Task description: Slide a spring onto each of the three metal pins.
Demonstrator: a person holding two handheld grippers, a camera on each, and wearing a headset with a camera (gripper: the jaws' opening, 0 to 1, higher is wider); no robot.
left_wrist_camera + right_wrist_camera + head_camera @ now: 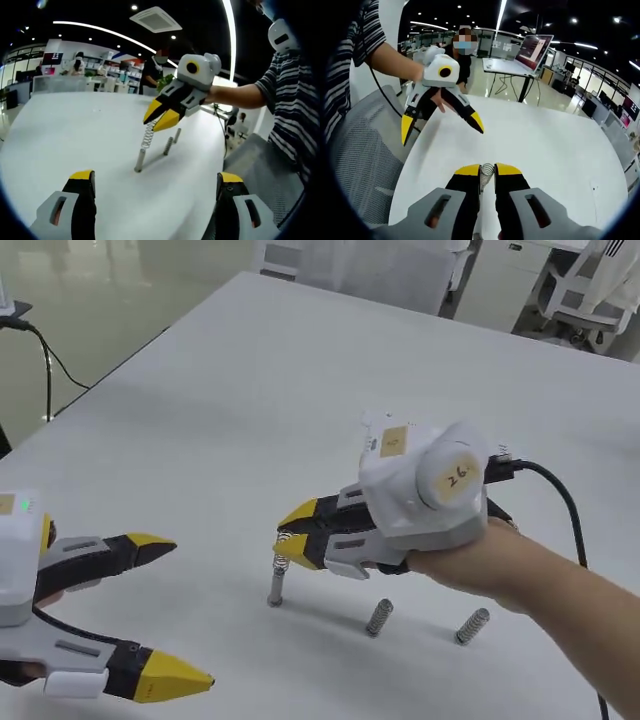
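The spring point(285, 543) hangs tilted over the upright pin point(276, 585), and its lower end meets the pin's top, as the left gripper view shows point(148, 135). Its upper end is pinched between the yellow-tipped fingers point(305, 552) of the right gripper point(292, 538), which are closed down to the width of the coil. In the right gripper view the coil sits end-on between the 2 tips point(487, 174). A hand point(470, 560) holds this gripper from the right, with a black cable running off behind it.

The pin stands on its base on the white tabletop point(250, 390). To its right, 2 other springs point(379, 617) point(472, 625) stand leaning on the tabletop, apart from each other. I cannot tell whether pins are inside them.

The left gripper point(170, 610) is well apart to the left, above the tabletop. Its fingers are spread wide and hold nothing, and they point toward the pin.
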